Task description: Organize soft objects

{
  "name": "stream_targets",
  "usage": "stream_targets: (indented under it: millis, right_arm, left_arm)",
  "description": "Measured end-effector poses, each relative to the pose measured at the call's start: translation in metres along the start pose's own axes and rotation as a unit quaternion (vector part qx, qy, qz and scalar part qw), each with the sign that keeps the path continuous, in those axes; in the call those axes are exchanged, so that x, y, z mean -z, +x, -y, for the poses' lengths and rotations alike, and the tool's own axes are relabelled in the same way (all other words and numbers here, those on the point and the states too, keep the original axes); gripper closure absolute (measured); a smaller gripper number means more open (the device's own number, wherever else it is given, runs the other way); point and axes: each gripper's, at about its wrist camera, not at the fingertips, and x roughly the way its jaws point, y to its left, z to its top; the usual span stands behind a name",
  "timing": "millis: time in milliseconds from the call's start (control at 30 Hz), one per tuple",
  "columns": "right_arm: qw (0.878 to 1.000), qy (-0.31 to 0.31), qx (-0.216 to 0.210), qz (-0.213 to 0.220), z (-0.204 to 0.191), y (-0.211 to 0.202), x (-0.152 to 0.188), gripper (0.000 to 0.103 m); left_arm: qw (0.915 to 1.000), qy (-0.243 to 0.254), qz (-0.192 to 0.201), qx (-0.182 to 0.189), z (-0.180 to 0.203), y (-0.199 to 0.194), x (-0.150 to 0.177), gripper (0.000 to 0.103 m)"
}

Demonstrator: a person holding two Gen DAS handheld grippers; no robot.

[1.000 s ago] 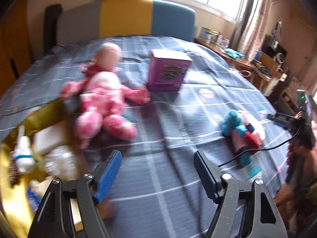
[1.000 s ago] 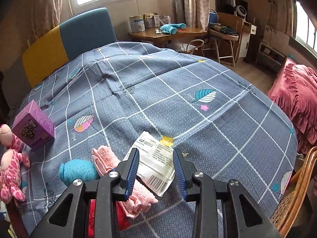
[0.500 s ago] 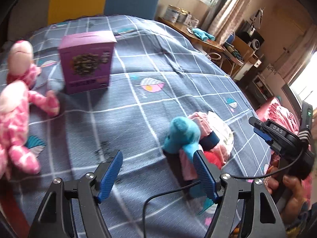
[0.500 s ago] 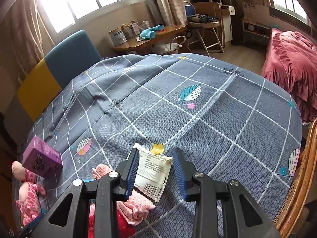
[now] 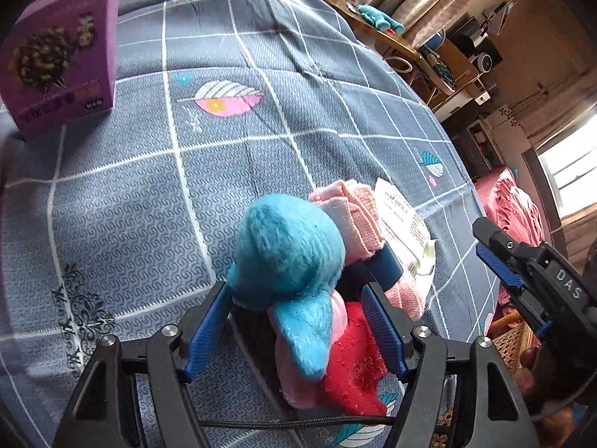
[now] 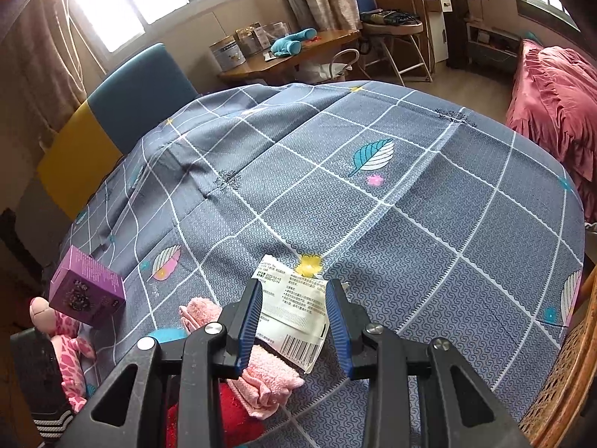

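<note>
A pile of soft things lies on the grey checked bedspread [image 5: 335, 119]: a blue plush toy [image 5: 287, 246], a pink towel [image 5: 354, 216], a red cloth [image 5: 354, 358] and a white printed packet [image 5: 403, 220]. My left gripper [image 5: 294, 328] is open with its jaws on either side of the blue plush, right at the pile. My right gripper [image 6: 294, 324] is open and empty, hovering above the white packet [image 6: 294, 306] and pink towel [image 6: 261, 369]. A pink spotted plush [image 6: 71, 347] lies at the far left.
A purple box [image 5: 59, 59] stands on the bed behind the pile; it also shows in the right wrist view [image 6: 87, 289]. A wooden desk [image 6: 291, 56] and a chair [image 6: 399, 33] stand beyond the bed. A pink ruffled bed [image 6: 552, 100] is at the right.
My left gripper has swung right from the pink plush and closed in on the pile, so the blue plush now sits between its jaws. My right gripper has stayed open over the packet.
</note>
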Motion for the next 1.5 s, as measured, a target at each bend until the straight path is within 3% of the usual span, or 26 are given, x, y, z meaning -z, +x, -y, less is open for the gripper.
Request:
stream_targets:
  millis: [67,133,267,467,567,733,967,1067,1133,1200,1300,1400,1500]
  right_arm:
    - [1.000,0.000,0.001,0.000,0.000,0.000,0.000,0.068]
    - [1.000,0.000,0.001,-0.001,0.000,0.001,0.000,0.068]
    - [1.000,-0.010,-0.003,-0.005,-0.004,0.002,0.002,0.068]
    - [0.999,-0.040,-0.011,-0.027,-0.016,0.009,0.007,0.068]
    - [0.999,-0.028,-0.020,-0.034,-0.014,0.011,0.008,0.068]
    - [0.999,0.023,-0.014,-0.027,0.003,0.007,0.003,0.068]
    - [0.991,0.066,-0.015,-0.114,0.002,0.039,0.008,0.062]
    - [0.990,0.085,0.012,-0.114,0.004,0.046,0.004,0.051]
    - [0.990,0.085,0.009,-0.114,0.003,0.049,-0.001,0.049]
    - [0.991,0.056,0.023,-0.118,-0.005,0.052,-0.007,0.049]
    - [0.987,-0.096,0.045,-0.123,-0.035,0.053,-0.019,0.048]
    - [0.957,-0.252,0.043,-0.139,-0.061,0.057,-0.019,0.044]
    - [0.924,-0.341,0.020,-0.170,-0.075,0.063,-0.010,0.032]
  left_arm:
    - [0.9999,0.002,-0.002,-0.016,-0.001,0.007,0.004,0.059]
    - [0.9999,0.002,0.010,0.000,-0.006,0.001,0.008,0.061]
    - [0.9988,-0.024,0.037,0.020,-0.035,-0.032,0.020,0.061]
    - [0.9940,-0.068,0.078,-0.036,-0.091,-0.088,0.035,0.061]
    - [0.9921,-0.092,0.069,-0.049,-0.116,-0.107,0.046,0.061]
    - [0.9888,-0.107,0.043,-0.095,-0.148,-0.105,0.071,0.061]
    - [0.9882,-0.121,0.057,-0.075,-0.157,-0.099,0.085,0.056]
    - [0.9876,-0.125,0.065,-0.070,-0.155,-0.099,0.085,0.056]
    - [0.9876,-0.127,0.066,-0.064,-0.156,-0.100,0.085,0.056]
    - [0.9876,-0.127,0.069,-0.061,-0.157,-0.099,0.086,0.056]
    - [0.9879,-0.127,0.068,-0.058,-0.157,-0.099,0.086,0.056]
    - [0.9882,-0.126,0.068,-0.053,-0.159,-0.100,0.086,0.056]
    - [0.9880,-0.129,0.070,-0.049,-0.161,-0.100,0.087,0.056]
